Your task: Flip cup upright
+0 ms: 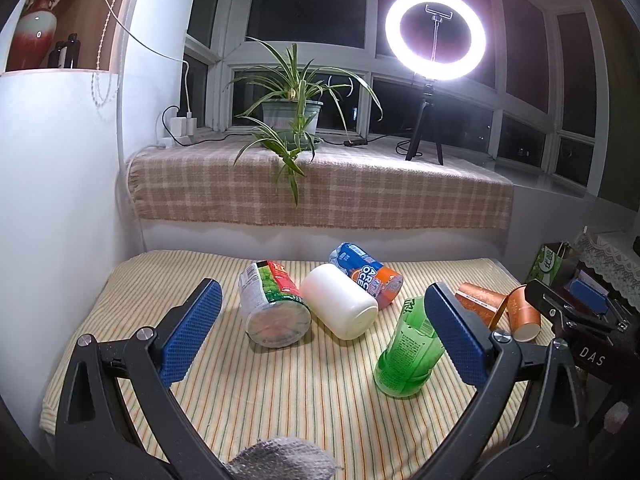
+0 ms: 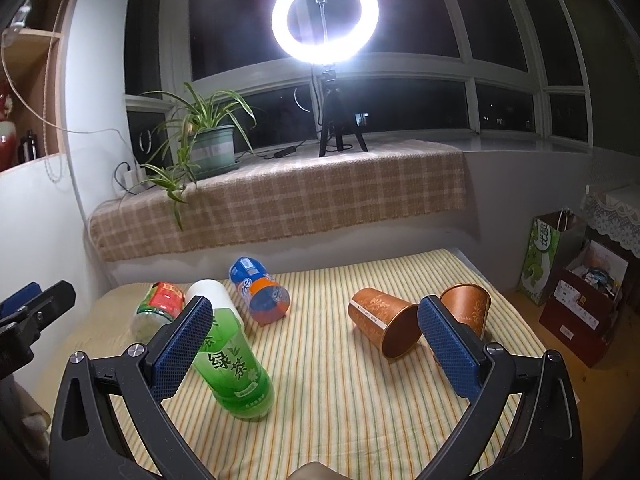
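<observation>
The counter (image 2: 360, 420), covered in a yellow striped cloth, carries everything, and places here are given from the green tea bottle (image 2: 234, 372) lying tilted on its side near the front. The left gripper (image 1: 324, 332) hangs over the front of the counter with its blue pads spread wide and nothing between them; the green tea bottle (image 1: 408, 352) sits just inside its right-hand pad. The right gripper (image 2: 316, 344) is likewise spread wide and empty, with the green bottle against its left-hand pad in that view. Behind the green bottle lies a white cylinder (image 1: 340, 300), and touching that on the far side a blue and orange bottle (image 1: 366, 274). Further left of the white cylinder lies a red and green bottle (image 1: 274, 304), its base toward the camera. Well to the right of the green bottle lies the task's thing, a copper paper cup (image 2: 384, 322), on its side with the open mouth facing forward. Just right of it a second copper cup (image 2: 468, 304) stands with its mouth up, partly hidden by the gripper pad.
</observation>
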Motion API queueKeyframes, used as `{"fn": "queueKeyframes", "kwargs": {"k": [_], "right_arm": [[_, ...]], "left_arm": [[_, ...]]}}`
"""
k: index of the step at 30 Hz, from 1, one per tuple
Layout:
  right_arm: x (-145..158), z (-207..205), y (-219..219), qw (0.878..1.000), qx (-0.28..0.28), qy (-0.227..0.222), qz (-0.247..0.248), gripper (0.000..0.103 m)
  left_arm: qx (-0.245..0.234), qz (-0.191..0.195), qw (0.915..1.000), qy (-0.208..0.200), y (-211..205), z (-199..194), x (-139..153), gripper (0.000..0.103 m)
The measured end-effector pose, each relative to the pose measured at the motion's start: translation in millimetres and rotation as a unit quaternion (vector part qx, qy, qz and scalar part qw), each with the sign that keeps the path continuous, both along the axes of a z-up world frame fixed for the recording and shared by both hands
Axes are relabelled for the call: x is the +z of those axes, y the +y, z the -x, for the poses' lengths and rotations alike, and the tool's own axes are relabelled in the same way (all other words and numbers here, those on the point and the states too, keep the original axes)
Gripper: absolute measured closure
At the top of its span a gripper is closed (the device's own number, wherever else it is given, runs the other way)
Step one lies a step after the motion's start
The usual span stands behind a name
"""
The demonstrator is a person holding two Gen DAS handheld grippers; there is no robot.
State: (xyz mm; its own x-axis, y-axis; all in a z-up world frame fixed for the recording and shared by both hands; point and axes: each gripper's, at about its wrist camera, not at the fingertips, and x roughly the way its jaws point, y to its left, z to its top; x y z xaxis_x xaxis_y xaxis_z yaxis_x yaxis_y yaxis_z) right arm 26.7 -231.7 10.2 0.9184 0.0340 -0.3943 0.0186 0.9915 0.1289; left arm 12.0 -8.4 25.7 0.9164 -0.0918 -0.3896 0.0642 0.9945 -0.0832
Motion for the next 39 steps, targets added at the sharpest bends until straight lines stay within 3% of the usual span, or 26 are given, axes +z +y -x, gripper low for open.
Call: {"fn": "queueKeyframes", "kwargs": {"k": [39], "right_arm": [[-4.8, -5.1, 0.3, 1.0, 0.008, 0.015, -0.005, 0.001]], "left_arm": [[0.001, -0.001, 1.0, -0.001, 3.7, -0.6, -0.4, 0.0]]}}
